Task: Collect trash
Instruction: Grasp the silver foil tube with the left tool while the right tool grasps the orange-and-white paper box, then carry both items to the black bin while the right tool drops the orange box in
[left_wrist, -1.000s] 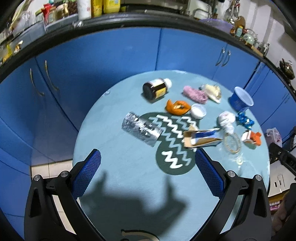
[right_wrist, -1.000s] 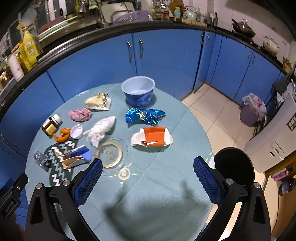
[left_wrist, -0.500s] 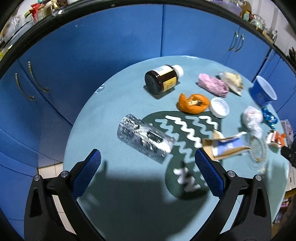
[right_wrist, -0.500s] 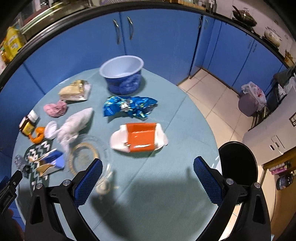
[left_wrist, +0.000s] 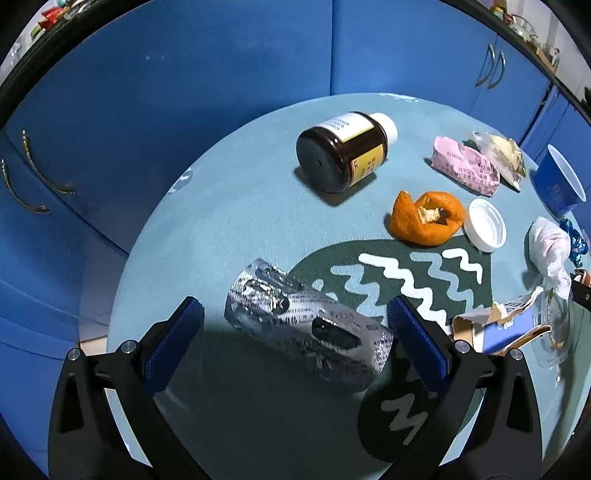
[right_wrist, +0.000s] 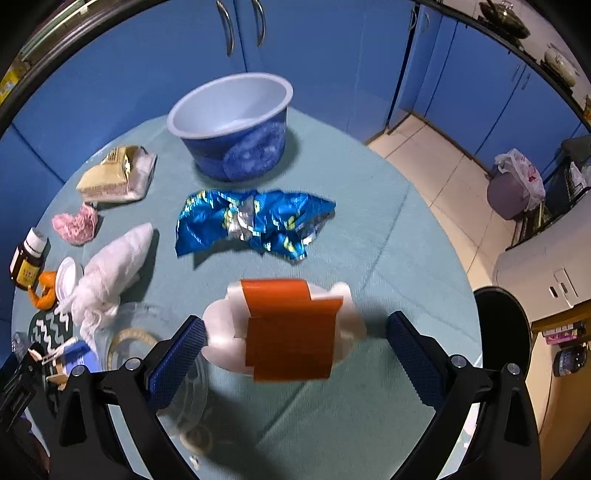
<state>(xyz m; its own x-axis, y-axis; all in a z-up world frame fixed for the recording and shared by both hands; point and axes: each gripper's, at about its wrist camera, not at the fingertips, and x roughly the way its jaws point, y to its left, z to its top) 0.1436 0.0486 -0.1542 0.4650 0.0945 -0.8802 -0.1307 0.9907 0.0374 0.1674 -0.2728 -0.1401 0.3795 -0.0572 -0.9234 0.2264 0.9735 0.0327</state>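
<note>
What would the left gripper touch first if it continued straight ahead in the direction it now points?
Most likely the crumpled silver foil blister pack, which lies on the teal round table between the open blue fingers of the left gripper. Depth is unclear, so contact height is uncertain.

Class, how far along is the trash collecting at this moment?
Done: nothing visibly collected. In hand: the open left gripper straddles the foil pack; the open right gripper straddles the orange-and-white package. Neither is gripped yet. Left: bottle, peel, cap, tissue, blue wrapper.
</note>
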